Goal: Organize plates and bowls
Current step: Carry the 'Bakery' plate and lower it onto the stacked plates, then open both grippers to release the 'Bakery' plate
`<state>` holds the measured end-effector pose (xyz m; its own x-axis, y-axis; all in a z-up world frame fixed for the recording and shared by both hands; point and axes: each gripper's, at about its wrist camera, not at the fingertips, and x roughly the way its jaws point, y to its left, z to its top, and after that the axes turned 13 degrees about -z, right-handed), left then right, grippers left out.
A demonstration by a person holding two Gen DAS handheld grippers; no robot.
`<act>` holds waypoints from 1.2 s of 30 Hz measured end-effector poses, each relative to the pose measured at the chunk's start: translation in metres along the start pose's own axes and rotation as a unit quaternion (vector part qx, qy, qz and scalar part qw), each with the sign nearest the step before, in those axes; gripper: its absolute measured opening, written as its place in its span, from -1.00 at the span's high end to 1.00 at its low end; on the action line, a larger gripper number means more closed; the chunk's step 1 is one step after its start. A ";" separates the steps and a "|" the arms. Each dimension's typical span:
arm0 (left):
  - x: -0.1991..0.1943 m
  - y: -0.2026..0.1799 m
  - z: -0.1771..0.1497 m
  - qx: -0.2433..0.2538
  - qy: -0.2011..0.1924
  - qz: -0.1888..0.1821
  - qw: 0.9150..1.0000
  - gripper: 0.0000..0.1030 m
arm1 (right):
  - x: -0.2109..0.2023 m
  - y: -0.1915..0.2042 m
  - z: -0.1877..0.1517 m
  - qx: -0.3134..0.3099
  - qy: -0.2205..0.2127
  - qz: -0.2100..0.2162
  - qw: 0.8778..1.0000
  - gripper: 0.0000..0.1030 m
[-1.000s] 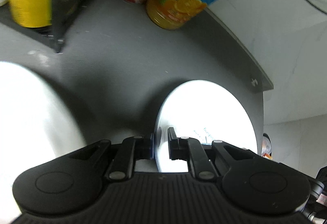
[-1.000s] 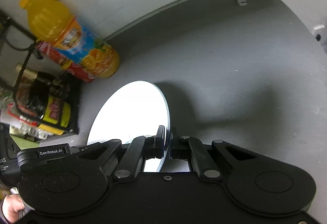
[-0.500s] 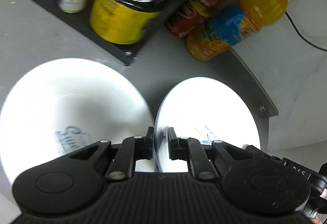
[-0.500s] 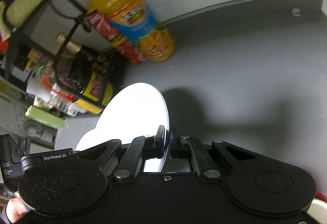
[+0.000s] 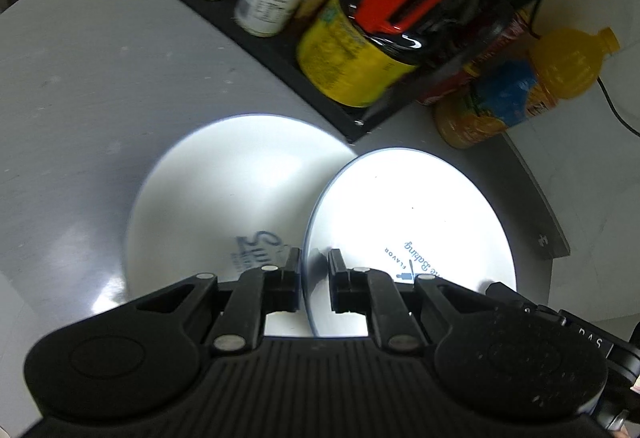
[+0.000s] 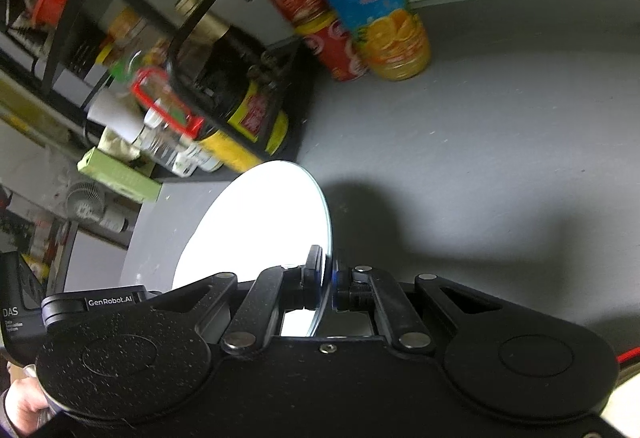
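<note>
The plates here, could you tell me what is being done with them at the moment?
A person is sorting white plates on a grey counter with two hand-held grippers. The left gripper is clamped on the rim of a small plate and holds it tilted, above and partly overlapping a larger plate that lies flat. The right gripper grips a plate edge-on, raised off the counter. A rack of jars and a juice bottle stand behind.

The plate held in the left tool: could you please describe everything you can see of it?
The plate is round, white and glossy, ceramic by the look, with a thin bluish rim and blue print including the word "FLAVOR". It is tilted on edge above the grey counter. The left tool grips its near rim. Its left edge overlaps the second plate.
</note>
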<state>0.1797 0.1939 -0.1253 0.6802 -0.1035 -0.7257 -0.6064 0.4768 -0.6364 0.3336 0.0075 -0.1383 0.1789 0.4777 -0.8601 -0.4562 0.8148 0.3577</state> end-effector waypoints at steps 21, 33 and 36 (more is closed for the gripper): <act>0.008 0.060 -0.006 -0.055 0.019 0.026 0.998 0.74 | 0.024 0.034 -0.025 -0.037 0.046 -0.029 0.998 0.87; -0.003 0.061 0.012 -0.019 -0.001 0.051 0.999 0.73 | 0.038 0.048 -0.035 -0.064 0.058 -0.062 0.994 0.79; -0.012 0.061 0.023 -0.009 -0.013 0.055 0.998 0.70 | 0.040 0.049 -0.036 -0.066 0.059 -0.061 0.994 0.70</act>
<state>0.1442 0.2440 -0.1496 0.6193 -0.0291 -0.7846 -0.6847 0.4690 -0.5579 0.2867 0.0546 -0.1688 0.1398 0.3289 -0.9339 -0.5486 0.8110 0.2035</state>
